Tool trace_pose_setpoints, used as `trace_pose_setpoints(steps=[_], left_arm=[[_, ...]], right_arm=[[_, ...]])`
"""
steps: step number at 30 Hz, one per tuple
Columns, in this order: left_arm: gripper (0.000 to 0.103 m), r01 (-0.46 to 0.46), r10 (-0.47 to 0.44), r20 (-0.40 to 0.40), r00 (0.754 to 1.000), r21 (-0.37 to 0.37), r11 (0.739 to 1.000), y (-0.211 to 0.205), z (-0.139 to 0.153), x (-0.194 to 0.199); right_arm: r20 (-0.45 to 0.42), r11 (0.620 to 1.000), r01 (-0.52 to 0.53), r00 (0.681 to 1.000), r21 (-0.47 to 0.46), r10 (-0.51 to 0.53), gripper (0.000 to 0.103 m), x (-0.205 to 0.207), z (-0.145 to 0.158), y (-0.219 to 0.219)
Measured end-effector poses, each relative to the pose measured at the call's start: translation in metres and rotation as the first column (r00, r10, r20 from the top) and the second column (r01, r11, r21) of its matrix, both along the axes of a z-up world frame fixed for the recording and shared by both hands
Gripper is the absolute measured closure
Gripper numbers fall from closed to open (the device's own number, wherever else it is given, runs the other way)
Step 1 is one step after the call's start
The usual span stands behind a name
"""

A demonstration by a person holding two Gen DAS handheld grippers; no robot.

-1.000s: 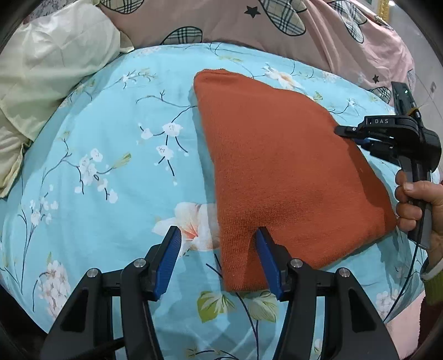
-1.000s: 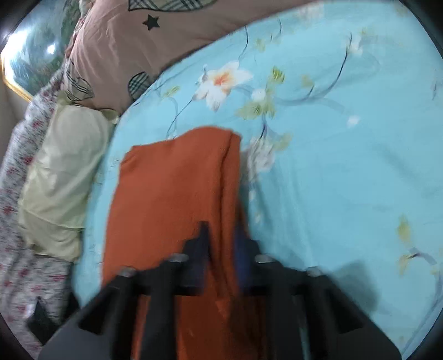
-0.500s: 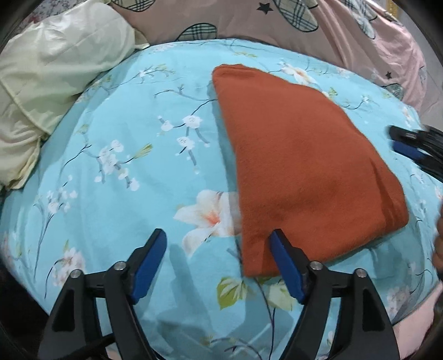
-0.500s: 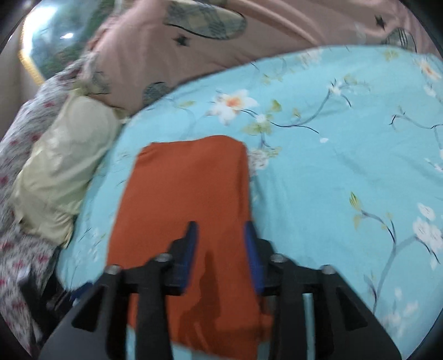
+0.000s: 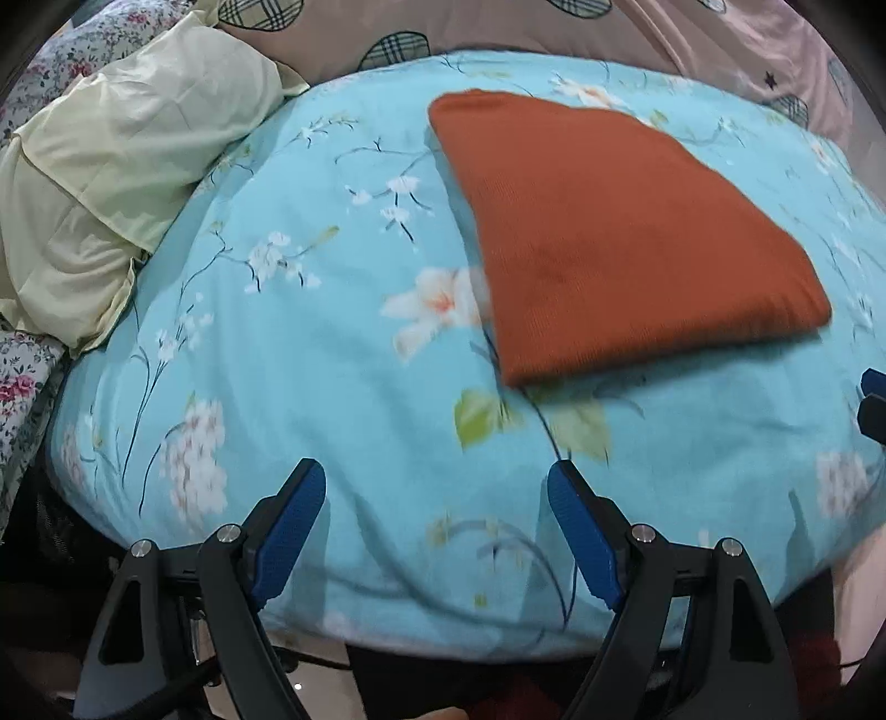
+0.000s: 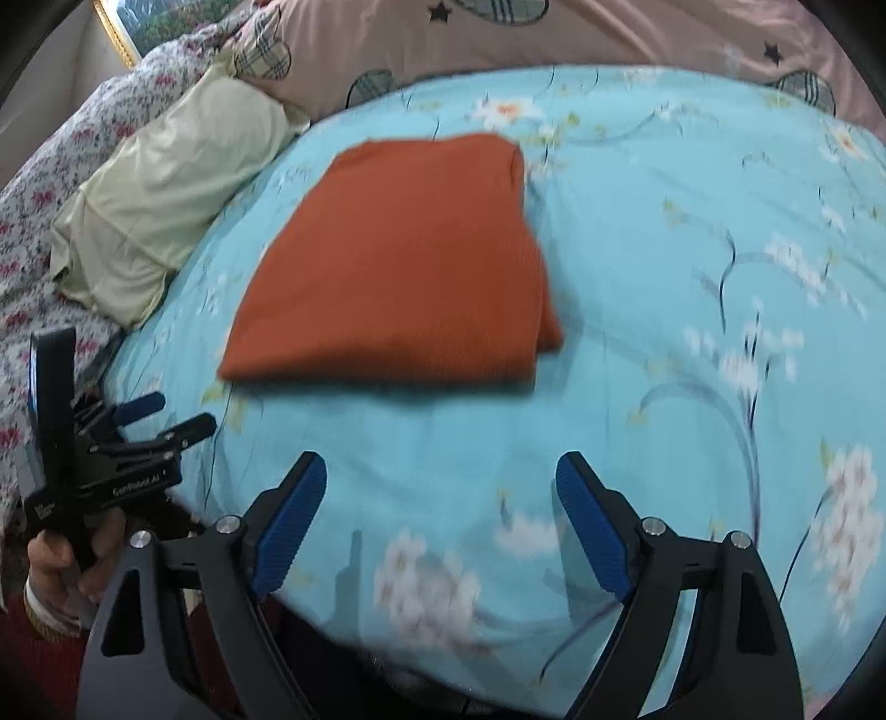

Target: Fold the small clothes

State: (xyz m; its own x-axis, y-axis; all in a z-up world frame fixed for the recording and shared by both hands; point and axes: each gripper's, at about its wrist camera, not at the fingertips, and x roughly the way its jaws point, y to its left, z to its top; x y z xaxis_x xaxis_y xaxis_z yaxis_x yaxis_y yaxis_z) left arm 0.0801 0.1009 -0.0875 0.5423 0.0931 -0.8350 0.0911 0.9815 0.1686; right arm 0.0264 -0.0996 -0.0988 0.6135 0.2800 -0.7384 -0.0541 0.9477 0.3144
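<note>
nearest in the left wrist view, the left gripper point(image 5: 437, 518) hangs at 6 o'clock with its blue pads spread wide and nothing between them, over bare floral bedspread point(image 5: 332, 387). the right gripper point(image 6: 440, 512) sits likewise at 6 o'clock of its own view, jaws wide and empty. both are clear of the cloth, which reads as a release: the fold looks finished and the tools are off it so it lies undisturbed.

further out, the orange garment point(image 5: 626, 243) lies flat toward 1 o'clock in the left view, and at about 11 o'clock point(image 6: 398, 260) in the right, a tidy rectangle with layered edges at its right side, touching neither gripper.

farthest, a pale yellow pillow point(image 5: 111, 183) at 10 o'clock and a pink quilt point(image 6: 554, 33) at 12 o'clock border the bed. no containers are visible; nothing holds the cloth but the bedspread.
</note>
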Motion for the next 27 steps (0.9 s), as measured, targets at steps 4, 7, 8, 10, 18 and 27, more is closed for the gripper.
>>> trace_pose_setpoints(steps=[4,7,8,10,18,27], left_arm=[[0.02,0.018,-0.019,0.015,1.0,0.031,0.999,0.0,0.016,-0.014],[0.02,0.029,-0.03,0.042,0.999,0.041,0.999,0.0,0.039,-0.025],[0.019,0.031,-0.033,0.06,0.998,0.043,0.999,0.0,0.046,-0.029],[0.016,0.033,-0.038,0.092,0.995,0.058,0.998,-0.001,0.059,-0.033],[0.015,0.012,-0.018,0.108,0.994,0.052,0.999,-0.001,0.055,-0.017],[0.015,-0.01,0.007,0.083,0.997,0.027,1.0,-0.006,0.043,0.002]], right_arm=[[-0.013,0.999,-0.041,0.999,-0.029,0.041,0.017,-0.01,0.008,0.007],[0.023,0.997,-0.056,0.998,-0.047,0.057,0.017,-0.019,0.031,0.01],[0.046,0.997,-0.056,0.997,-0.054,0.059,0.017,-0.023,0.04,0.011],[0.102,0.996,-0.056,0.993,-0.073,0.064,0.008,-0.029,0.059,0.012],[0.11,0.993,-0.046,0.992,-0.107,0.058,0.0,-0.015,0.05,0.022],[0.039,0.995,-0.064,0.997,-0.074,0.067,0.0,0.007,0.025,0.031]])
